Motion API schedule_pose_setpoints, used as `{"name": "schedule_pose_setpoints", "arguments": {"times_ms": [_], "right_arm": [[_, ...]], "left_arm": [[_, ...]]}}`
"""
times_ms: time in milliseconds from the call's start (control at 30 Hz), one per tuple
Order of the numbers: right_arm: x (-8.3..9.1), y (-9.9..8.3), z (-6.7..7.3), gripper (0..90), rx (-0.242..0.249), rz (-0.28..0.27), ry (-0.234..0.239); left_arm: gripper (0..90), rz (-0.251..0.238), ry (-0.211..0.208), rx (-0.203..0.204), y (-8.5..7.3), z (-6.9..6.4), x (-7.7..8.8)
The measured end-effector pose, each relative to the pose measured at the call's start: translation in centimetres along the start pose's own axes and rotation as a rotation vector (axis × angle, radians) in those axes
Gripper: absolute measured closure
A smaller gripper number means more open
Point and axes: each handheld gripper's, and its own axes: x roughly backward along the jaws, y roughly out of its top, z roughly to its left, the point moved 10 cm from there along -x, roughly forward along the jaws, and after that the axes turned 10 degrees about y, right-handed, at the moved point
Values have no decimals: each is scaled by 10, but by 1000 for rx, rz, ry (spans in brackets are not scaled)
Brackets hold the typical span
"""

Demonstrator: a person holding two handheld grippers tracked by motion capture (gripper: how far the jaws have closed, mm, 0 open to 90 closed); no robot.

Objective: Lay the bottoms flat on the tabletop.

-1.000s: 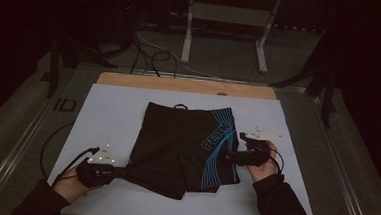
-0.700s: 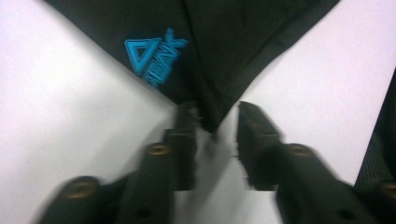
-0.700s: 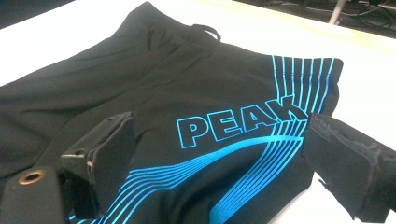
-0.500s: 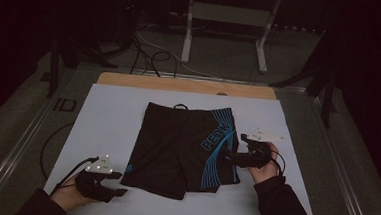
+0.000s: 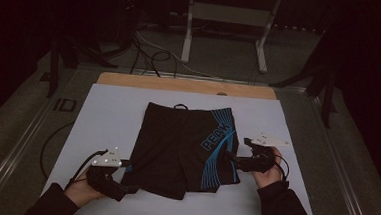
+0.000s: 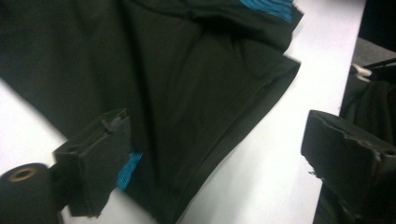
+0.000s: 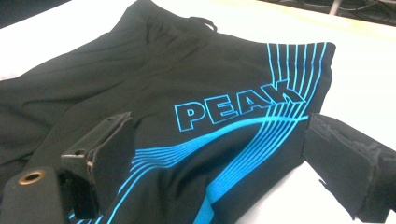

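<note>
Left gripper (image 5: 123, 187), jaws just opened wide, at the hem of the black shorts (image 5: 183, 147), which lie flat mid-table (image 5: 107, 117). Right gripper (image 5: 228, 159) spread over the blue-striped leg. Beyond, floor cables (image 5: 149, 50) and a stand (image 5: 224, 19) are dim.

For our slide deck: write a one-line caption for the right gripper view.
Open right claw poised over black swim shorts with blue "PEAK" lettering, lying on the white table.

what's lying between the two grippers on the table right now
The black swim shorts with blue stripes span the gap between the left gripper and right gripper, as the high view shows.
</note>
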Motion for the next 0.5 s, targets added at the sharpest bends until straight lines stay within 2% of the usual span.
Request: {"name": "schedule_pose_setpoints", "arguments": {"times_ms": [67, 233, 367, 400, 500], "right_arm": [[1, -2, 0, 101, -4, -1, -3], [3, -5, 0, 101, -8, 2, -1], [4, -5, 3, 101, -11, -1, 4], [4, -5, 2, 101, -10, -2, 3], [5, -6, 2, 101, -11, 4, 2]], "left_arm": [[46, -8, -9, -8, 7, -4, -3], [53, -30, -47, -31, 22, -17, -10], [109, -42, -64, -67, 33, -30, -17], [145, -48, -73, -75, 35, -33, -19], [166, -55, -108, -104, 43, -47, -25]]}}
